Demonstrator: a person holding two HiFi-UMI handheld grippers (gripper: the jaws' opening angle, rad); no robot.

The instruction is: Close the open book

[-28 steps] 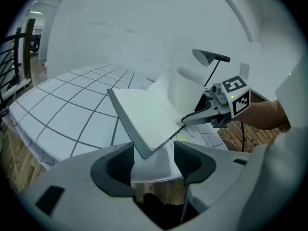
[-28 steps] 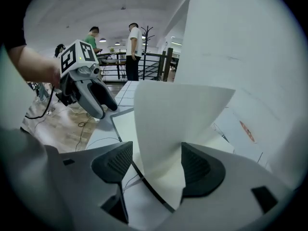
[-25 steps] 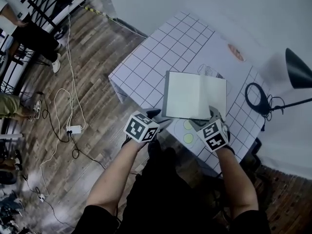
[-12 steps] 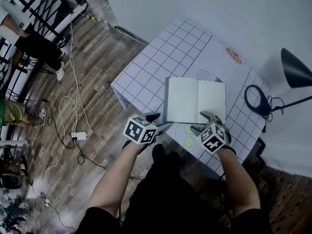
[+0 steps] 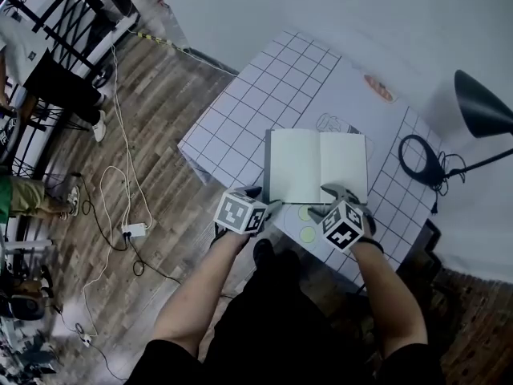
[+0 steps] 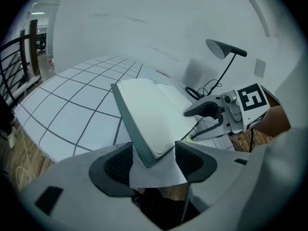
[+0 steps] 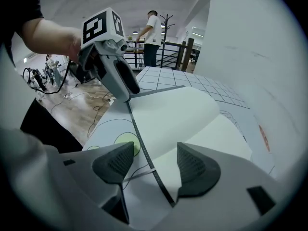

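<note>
The left gripper (image 5: 267,199) was brought in to the near left corner of the book (image 5: 317,165). Its jaws were just opened wider, with the corner between them ungripped. The right gripper (image 5: 325,200) was held released astride the near edge. The book was still spread open on the table (image 5: 240,127), so closing was judged not yet begun.

Reads to me as a test lab or recording hall: grid-printed desk (image 5: 240,111) ahead of the left tongs (image 5: 268,204). To their left, cables (image 5: 141,192) and a power strip (image 5: 134,230) on plank floor (image 5: 168,79). Black railing (image 7: 168,57) and an onlooker (image 7: 151,30) beyond.
</note>
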